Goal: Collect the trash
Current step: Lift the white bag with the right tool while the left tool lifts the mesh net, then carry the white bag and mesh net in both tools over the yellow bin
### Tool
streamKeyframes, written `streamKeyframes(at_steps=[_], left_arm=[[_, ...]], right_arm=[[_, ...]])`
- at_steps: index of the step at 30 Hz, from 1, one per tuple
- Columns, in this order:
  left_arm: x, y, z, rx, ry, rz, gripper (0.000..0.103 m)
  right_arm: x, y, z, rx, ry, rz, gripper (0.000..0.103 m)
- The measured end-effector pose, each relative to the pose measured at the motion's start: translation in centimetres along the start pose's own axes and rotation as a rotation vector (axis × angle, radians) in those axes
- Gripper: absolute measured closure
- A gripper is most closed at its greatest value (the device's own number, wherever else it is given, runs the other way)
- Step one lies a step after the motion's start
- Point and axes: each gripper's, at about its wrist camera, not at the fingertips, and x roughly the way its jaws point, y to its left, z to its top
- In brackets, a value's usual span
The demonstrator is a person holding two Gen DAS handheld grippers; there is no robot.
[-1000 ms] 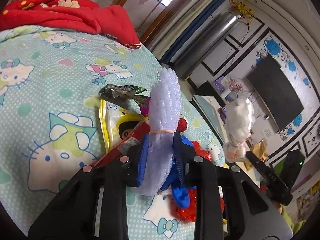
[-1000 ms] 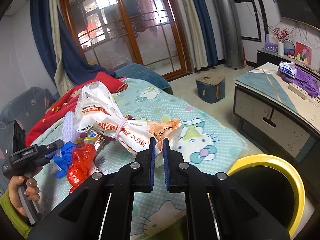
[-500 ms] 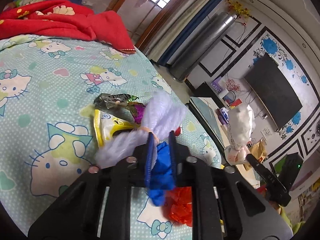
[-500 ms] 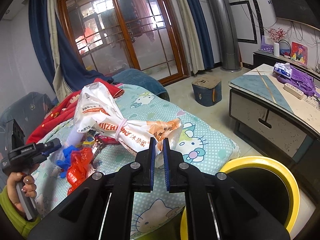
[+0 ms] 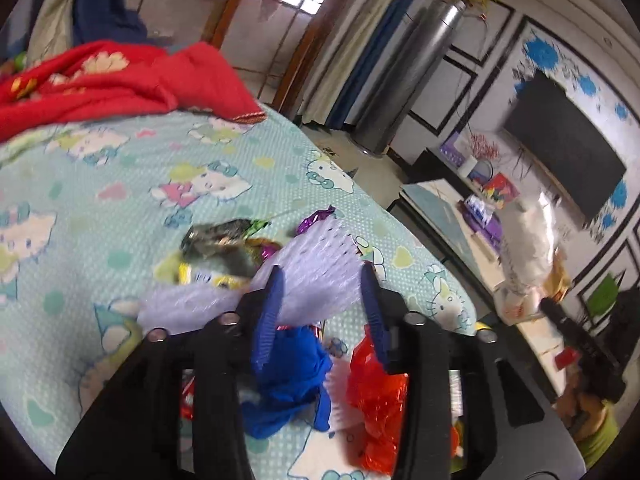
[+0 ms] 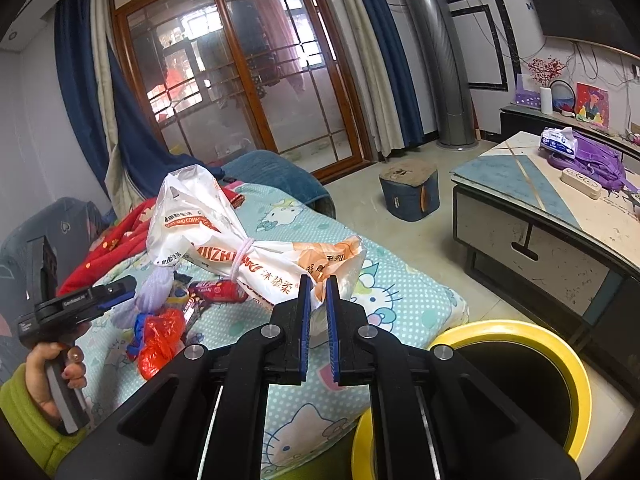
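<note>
Lilac foam net [image 5: 320, 276], blue [image 5: 296, 368] and red wrappers [image 5: 376, 392], cartoon-cat mint sheet [image 5: 120, 184].

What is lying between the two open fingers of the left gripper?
In the left wrist view, the pale purple foam net spans the gap of the left gripper; below it lies the blue bag on the bedsheet.

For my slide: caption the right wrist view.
Right gripper holds a tied white plastic bag above the bed, beside the yellow-rimmed bin.
</note>
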Motion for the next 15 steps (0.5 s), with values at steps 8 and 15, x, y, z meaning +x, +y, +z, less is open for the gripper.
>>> streamKeyframes(at_steps=[8,15], left_arm=[[1.9,-3.7,-0.9,0.208,0.046,0.087,0.061],[3.7,-4.4,-1.0,0.297,0.077,0.224,0.093]], right_arm=[[-1.5,-2.5,0.6,0.05,-0.025,-0.035,0.095],[-2.3,-4.7,0.2,0.1,-0.024,-0.063,0.095]])
